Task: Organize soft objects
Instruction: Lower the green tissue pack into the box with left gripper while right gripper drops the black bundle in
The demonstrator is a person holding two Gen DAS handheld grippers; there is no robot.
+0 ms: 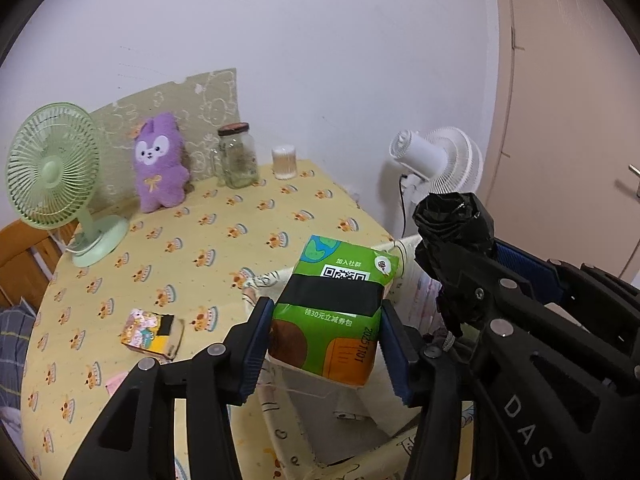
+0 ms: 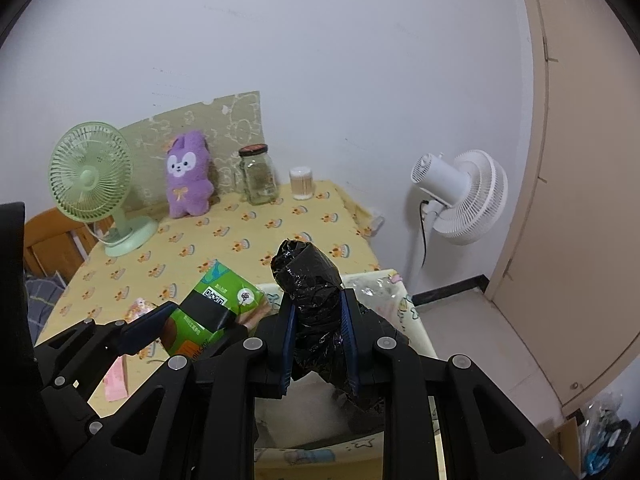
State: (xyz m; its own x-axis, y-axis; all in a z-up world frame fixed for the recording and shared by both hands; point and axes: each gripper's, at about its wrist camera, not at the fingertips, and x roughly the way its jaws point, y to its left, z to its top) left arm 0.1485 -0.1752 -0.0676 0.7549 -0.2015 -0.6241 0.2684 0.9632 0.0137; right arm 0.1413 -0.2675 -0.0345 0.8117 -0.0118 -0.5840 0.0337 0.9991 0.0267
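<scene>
Table: we saw a yellow patterned tablecloth (image 1: 256, 216) against a white wall.
Left gripper (image 1: 326, 334): our pads bracketed a green plastic tissue pack (image 1: 334, 312) above an open cream fabric box (image 1: 352, 420); grip uncertain.
Right gripper (image 2: 319, 338): we had it clenched on a black crinkled plastic roll (image 2: 310, 280) over that box.

Counter (image 1: 248, 216), yellow patterned cloth: green desk fan (image 1: 56, 168), purple plush rabbit (image 1: 158, 164), glass jar (image 1: 237, 156), cotton-swab tub (image 1: 284, 162), small printed packet (image 1: 152, 334), fabric storage box (image 1: 280, 412).
</scene>
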